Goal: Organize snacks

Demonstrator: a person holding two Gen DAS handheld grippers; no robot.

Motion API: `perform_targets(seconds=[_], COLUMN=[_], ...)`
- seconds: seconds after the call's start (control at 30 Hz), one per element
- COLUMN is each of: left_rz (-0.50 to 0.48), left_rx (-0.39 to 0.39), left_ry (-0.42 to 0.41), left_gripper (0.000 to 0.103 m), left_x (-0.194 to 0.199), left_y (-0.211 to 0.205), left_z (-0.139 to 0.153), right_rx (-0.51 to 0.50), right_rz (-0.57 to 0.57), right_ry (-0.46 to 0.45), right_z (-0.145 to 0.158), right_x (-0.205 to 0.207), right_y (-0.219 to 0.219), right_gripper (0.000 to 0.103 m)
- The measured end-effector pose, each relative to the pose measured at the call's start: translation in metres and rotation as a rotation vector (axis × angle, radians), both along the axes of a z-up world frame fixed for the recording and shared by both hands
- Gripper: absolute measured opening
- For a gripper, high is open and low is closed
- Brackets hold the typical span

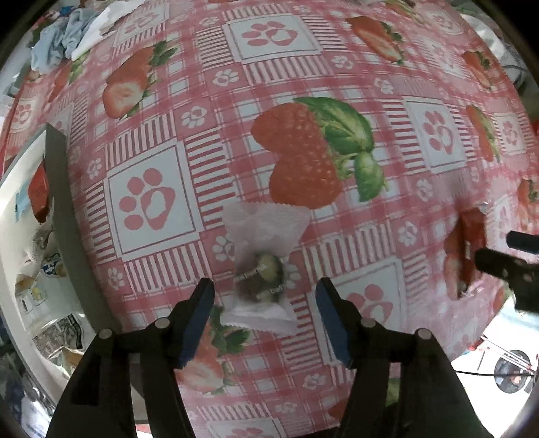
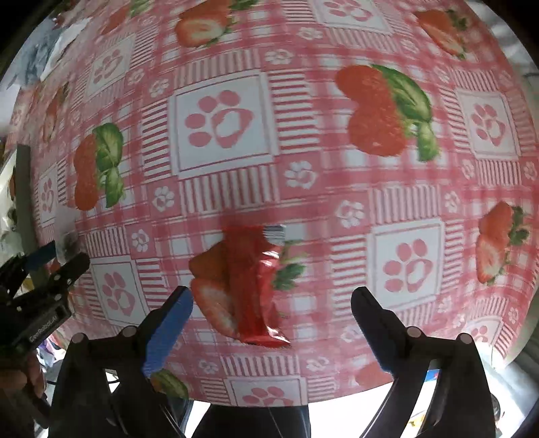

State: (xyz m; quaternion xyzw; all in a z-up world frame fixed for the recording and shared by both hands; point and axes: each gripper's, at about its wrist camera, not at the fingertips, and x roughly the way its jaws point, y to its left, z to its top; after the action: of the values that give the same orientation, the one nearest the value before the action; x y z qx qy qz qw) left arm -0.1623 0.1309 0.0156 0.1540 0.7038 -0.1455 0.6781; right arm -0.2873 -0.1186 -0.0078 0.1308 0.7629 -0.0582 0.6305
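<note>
Hand-held gripper (image 1: 264,316), strawberry-print tablecloth (image 1: 337,236), crumpled cloths (image 1: 67,33)

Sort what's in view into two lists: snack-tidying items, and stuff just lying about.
Job:
- clear-wrapped snack with a dark green-and-brown filling, on the cloth between the open left tool
- red foil snack packet, lying below the open right tool
- white bin holding packets, at the table's left edge

Lying about:
- crumpled pale blue and white cloth, far corner
- strawberry-print tablecloth

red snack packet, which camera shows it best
Right wrist view: the red snack packet lies whole and central on the tablecloth. Left wrist view shows it only small and blurred near the right edge.
</note>
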Motion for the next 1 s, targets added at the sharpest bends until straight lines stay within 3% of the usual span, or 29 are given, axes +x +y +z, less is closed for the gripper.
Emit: perform_targets(seconds=[0.17, 0.33, 0.37, 0.4, 0.5, 0.57, 0.6, 0.67, 0.73, 0.8, 0.83, 0.9, 1.0], left_rz=[-0.051, -0.075, -0.078, -0.079, -0.059, 0.04, 0.135, 0.327, 0.432, 0.502, 0.531, 0.67, 0.79], left_rx=[-0.057, -0.119, -0.123, -0.125, -0.077, -0.043, -0.049, -0.089, -0.103, 0.02, 0.045, 0.053, 0.084], left_ry=[-0.034, -0.057, -0.071, -0.087, -0.177, -0.252, -0.267, -0.263, -0.232, -0.205, -0.209, -0.216, -0.218], left_gripper=[0.075, 0.076, 0.077, 0.078, 0.078, 0.078, 0.079, 0.079, 0.079, 0.079, 0.079, 0.079, 0.079], left_x=[-0.007, -0.026, -0.03, -0.035, -0.058, -0.08, -0.094, -0.128, -0.163, -0.201, -0.209, -0.236, -0.277], left_y=[0.005, 0.021, 0.023, 0.025, 0.036, 0.049, 0.057, 0.072, 0.08, 0.09, 0.095, 0.12, 0.147], left_z=[0.033, 0.074, 0.082, 0.09, 0.113, 0.131, 0.136, 0.137, 0.134, 0.127, 0.127, 0.129, 0.124], right_rx=[0.025, -0.011, -0.017, -0.022, -0.006, 0.03, 0.04, 0.047, 0.027, -0.021, -0.02, -0.015, -0.01], right_rz=[-0.06, -0.012, 0.016, 0.03, 0.087, 0.099, 0.118, 0.165, 0.2, 0.213, 0.206, 0.188, 0.184], right_ry=[0.061, 0.083, 0.083, 0.083, 0.067, 0.079, 0.107, 0.149, 0.17, 0.174, 0.18, 0.207, 0.239], right_z=[-0.006, -0.005, -0.003, -0.002, -0.004, -0.013, -0.02, -0.032, -0.042, -0.044, -0.045, -0.047, -0.05], right_x=[0.0, 0.009, 0.013, 0.017, 0.035, 0.045, 0.047, 0.054, 0.056, 0.056, 0.057, 0.062, 0.075], right_y=[-0.009, -0.005, -0.006, -0.003, -0.004, -0.004, -0.004, -0.001, -0.002, -0.002, -0.003, -0.003, 0.0], right_gripper=[0.096, 0.096, 0.096, 0.103, 0.103, 0.103, 0.103, 0.103, 0.103, 0.103, 0.103, 0.103, 0.103])
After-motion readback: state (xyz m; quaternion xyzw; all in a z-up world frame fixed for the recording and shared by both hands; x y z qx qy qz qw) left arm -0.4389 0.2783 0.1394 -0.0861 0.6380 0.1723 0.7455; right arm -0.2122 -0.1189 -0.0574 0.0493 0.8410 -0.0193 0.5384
